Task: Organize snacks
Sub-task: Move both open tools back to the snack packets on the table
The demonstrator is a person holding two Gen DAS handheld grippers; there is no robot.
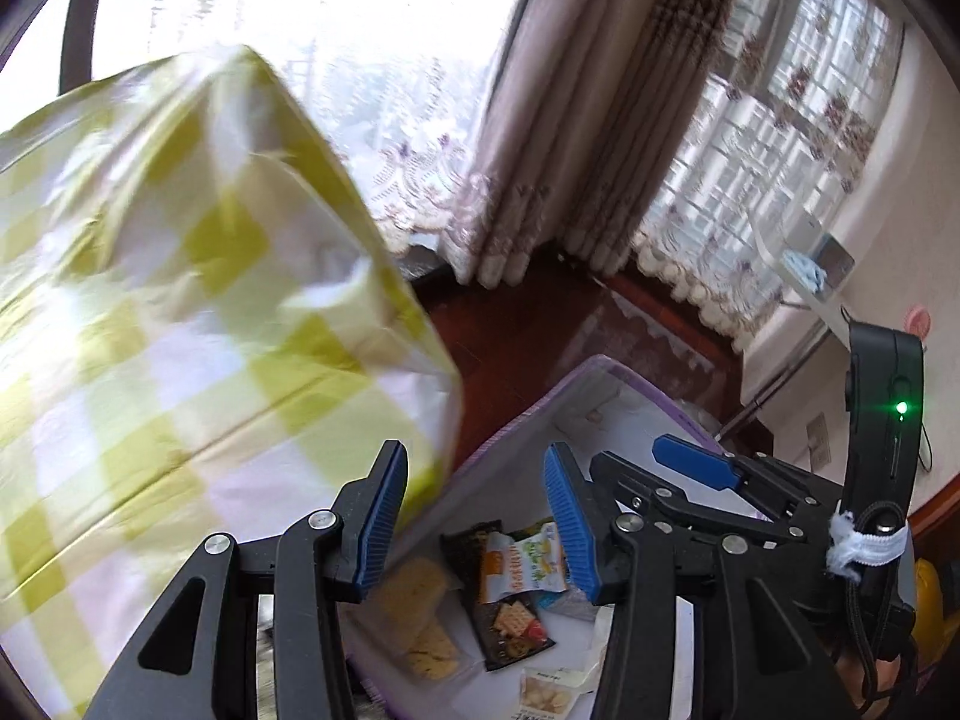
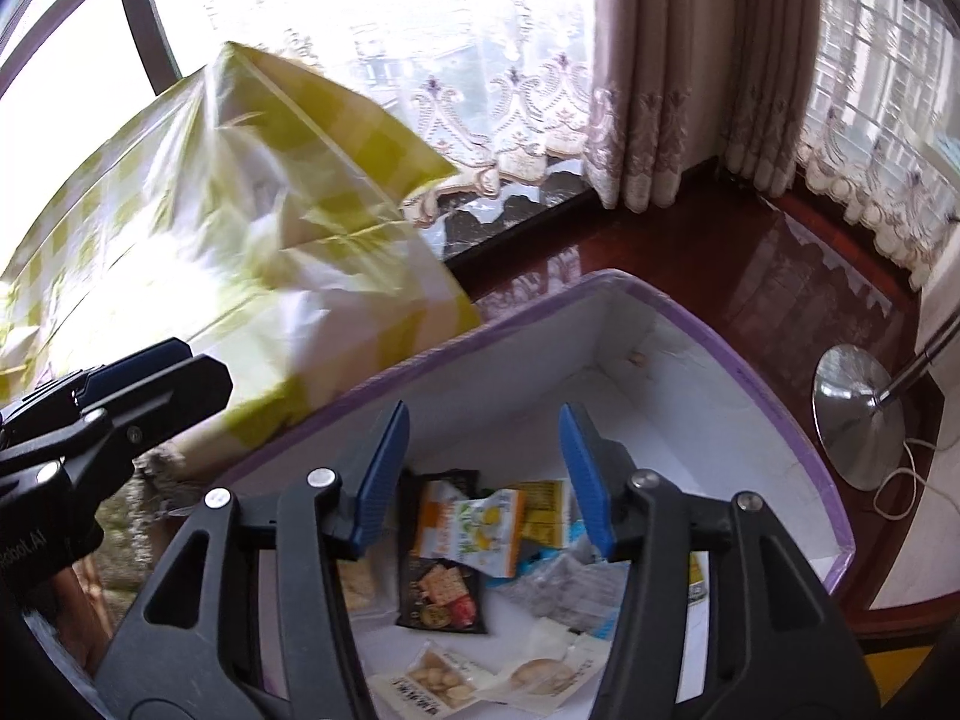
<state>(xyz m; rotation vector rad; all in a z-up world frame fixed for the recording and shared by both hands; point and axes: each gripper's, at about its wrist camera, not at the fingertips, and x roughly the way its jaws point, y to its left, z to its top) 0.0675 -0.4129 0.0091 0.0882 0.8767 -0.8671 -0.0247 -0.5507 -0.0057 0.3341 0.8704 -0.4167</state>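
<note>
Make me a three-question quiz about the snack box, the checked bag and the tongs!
1. Where are the snacks?
A. inside the box
B. on the windowsill
C. on the floor by the lamp

2. What colours is the bag?
A. red and black
B. yellow-green and white
C. plain blue

3. How are the right tongs?
A. shut on a snack
B. shut on the bag
C. open, holding nothing

Answers:
1. A: the packets lie on the white bottom of the box, inside its purple rim.
2. B: the bag shows yellow-green and white checks in both views.
3. C: the blue pads stand apart above the snacks with nothing pressed between them.
</note>
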